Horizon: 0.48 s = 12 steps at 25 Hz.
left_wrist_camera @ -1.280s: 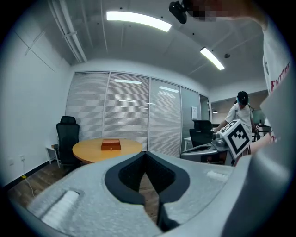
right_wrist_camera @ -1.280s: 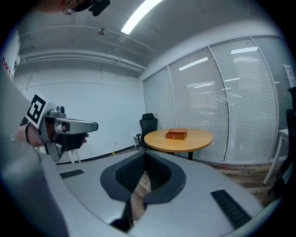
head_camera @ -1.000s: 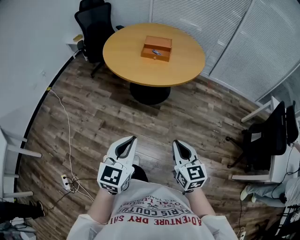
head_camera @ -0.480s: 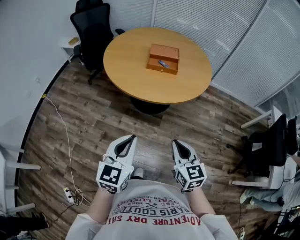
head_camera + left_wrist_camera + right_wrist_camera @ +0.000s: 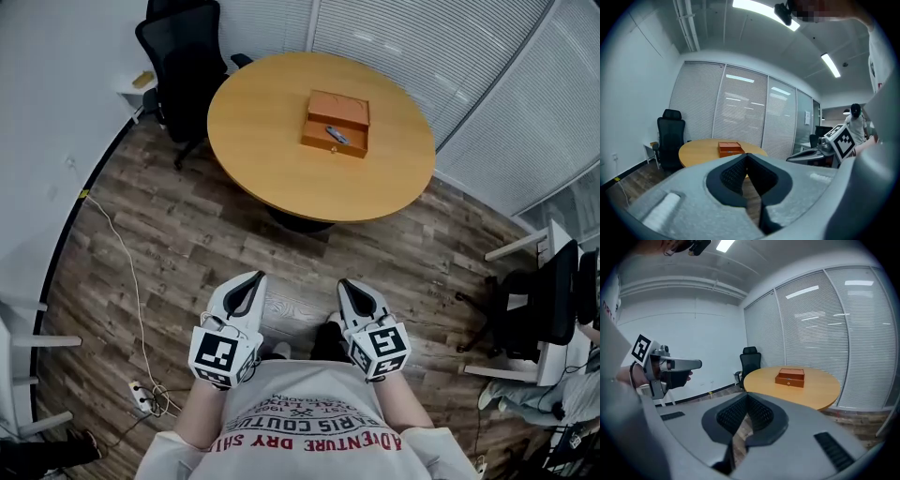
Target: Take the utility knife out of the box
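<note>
A small orange-brown wooden box (image 5: 337,123) stands near the middle of a round wooden table (image 5: 262,141). A grey-blue utility knife (image 5: 335,135) lies in the box's front part. Both grippers are held side by side in front of my chest, well short of the table and over the floor. My left gripper (image 5: 254,278) has its jaws together with nothing between them, and so does my right gripper (image 5: 347,284). The box (image 5: 730,148) shows far ahead in the left gripper view, and the box (image 5: 790,377) likewise in the right gripper view. The knife is too small to make out in either gripper view.
A black office chair (image 5: 183,52) stands at the table's far left. White cables and a power strip (image 5: 141,394) lie on the wood floor at the left. Another black chair (image 5: 539,295) and a desk are at the right. Blinds cover the far glass walls.
The table and box have come nearer and lower in the head view as I walk toward them. Both grippers stay shut in front of my chest.
</note>
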### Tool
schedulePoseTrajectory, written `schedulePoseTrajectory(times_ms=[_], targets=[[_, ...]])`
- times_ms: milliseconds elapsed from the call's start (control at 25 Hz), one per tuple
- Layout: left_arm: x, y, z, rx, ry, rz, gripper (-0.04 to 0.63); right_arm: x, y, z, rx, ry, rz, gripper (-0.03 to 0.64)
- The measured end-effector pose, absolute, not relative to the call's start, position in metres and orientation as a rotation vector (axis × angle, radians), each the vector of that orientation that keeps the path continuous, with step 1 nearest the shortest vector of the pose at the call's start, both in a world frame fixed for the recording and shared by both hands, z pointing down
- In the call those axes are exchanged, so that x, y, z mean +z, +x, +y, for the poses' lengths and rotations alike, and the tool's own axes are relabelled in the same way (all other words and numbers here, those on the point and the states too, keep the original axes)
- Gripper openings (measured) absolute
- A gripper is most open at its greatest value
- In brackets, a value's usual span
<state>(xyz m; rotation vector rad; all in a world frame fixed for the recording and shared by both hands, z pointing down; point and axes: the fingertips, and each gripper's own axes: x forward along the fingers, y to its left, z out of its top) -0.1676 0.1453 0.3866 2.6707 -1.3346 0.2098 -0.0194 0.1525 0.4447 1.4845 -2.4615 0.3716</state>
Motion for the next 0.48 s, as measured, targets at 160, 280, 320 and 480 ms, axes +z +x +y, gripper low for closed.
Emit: schedulePoseTrajectory(times_ms=[160,280,320,480], targets=[[0.394,-0.156,0.119,0.225,2.655,-1.361,-0.005,0.451,-0.010,0.125,0.386,1.453,-2.474,0.009],[0.396,-0.144,0.097,0.234,2.641,-1.393,-0.005,0.456,-0.003,0.098,0.386,1.404,-2.498,0.009],[0.398,-0.139,0.089,0.239,2.634,-1.400,-0.006,0.458,0.001,0.089,0.383,1.387,-2.506,0.009],[0.398,-0.111,0.046,0.265,2.609,-1.436,-0.005,0.452,0.025,0.039,0.336,1.325,-2.546,0.008]])
